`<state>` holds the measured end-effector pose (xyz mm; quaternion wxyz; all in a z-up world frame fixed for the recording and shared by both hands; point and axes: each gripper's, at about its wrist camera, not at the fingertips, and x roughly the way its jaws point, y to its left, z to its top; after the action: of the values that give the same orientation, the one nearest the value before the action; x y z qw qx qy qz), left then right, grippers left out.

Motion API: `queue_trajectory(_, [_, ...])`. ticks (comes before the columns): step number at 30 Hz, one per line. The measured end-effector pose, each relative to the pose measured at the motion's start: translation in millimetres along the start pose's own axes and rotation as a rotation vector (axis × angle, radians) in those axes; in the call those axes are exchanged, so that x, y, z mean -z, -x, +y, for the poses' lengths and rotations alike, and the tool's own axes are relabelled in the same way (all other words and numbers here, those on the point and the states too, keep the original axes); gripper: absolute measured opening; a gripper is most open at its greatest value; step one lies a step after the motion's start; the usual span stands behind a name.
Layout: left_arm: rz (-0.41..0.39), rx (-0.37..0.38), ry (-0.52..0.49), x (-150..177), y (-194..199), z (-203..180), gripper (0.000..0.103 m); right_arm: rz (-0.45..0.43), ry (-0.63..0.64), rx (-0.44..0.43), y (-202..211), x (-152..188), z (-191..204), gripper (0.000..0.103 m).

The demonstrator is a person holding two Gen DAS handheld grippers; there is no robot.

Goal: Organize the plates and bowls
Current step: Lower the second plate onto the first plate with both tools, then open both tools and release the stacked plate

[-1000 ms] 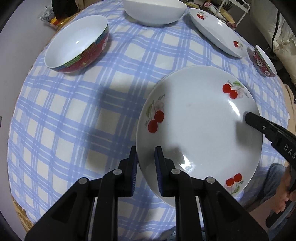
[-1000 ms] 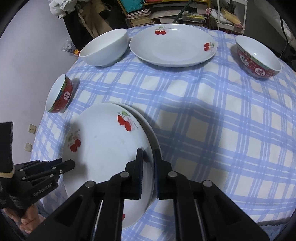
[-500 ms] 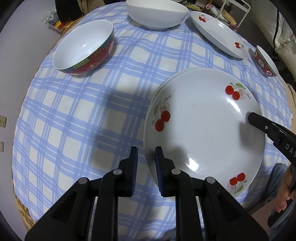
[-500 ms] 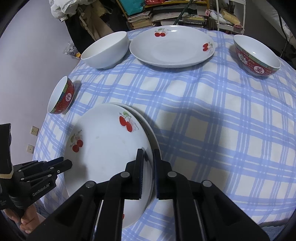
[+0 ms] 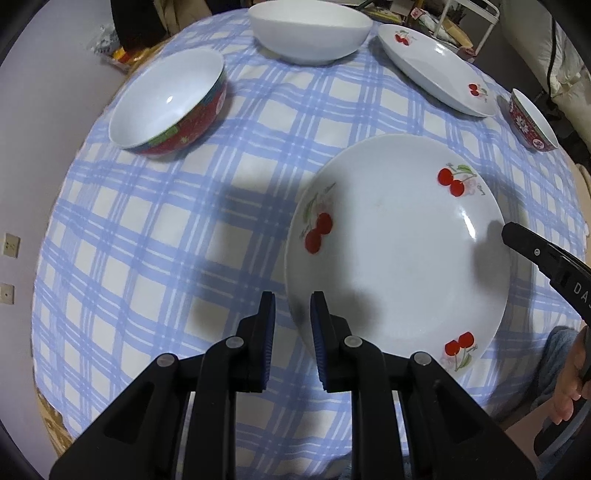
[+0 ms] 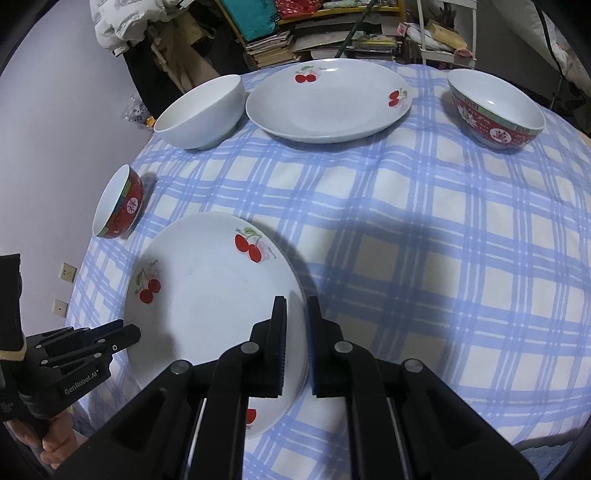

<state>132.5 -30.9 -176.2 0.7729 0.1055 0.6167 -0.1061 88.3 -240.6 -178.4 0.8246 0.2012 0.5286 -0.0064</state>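
A white cherry plate [image 5: 399,251] lies at the near edge of the table, also in the right wrist view [image 6: 210,306]; an earlier-seen plate beneath it is now hidden. My left gripper [image 5: 292,325] straddles its left rim, jaws a little apart, with a gap around the rim. My right gripper [image 6: 295,332] straddles its right rim, jaws nearly closed on it. A second cherry plate [image 6: 327,99], a white bowl [image 6: 201,110] and two red patterned bowls [image 6: 496,109] [image 6: 118,201] stand farther back.
The round table has a blue checked cloth [image 6: 406,221]. Behind it are stacked books and a shelf [image 6: 295,33]. A purple wall with sockets [image 6: 68,273] is at the left.
The top plate has settled down onto the one beneath, which no longer shows. The left gripper's jaws have opened slightly. Both grippers pulled back a little.
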Motion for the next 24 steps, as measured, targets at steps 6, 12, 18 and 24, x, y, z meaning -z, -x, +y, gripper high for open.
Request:
queue_trajectory(6, [-0.032,-0.057,0.002,2,7,-11,0.020,0.000,-0.017,0.023,1,2,-5,0.011])
queue_trajectory(12, [-0.076,-0.015,0.034,-1,26,-10,0.020,-0.020,-0.016,0.048,6,3,-6,0.011])
queue_trajectory(18, [-0.121,-0.020,0.006,2,45,-18,0.020,-0.064,-0.005,0.078,19,1,-2,0.011])
queue_trajectory(24, [-0.181,-0.035,0.003,-3,67,-17,0.020,-0.096,-0.001,0.080,36,-5,1,0.011])
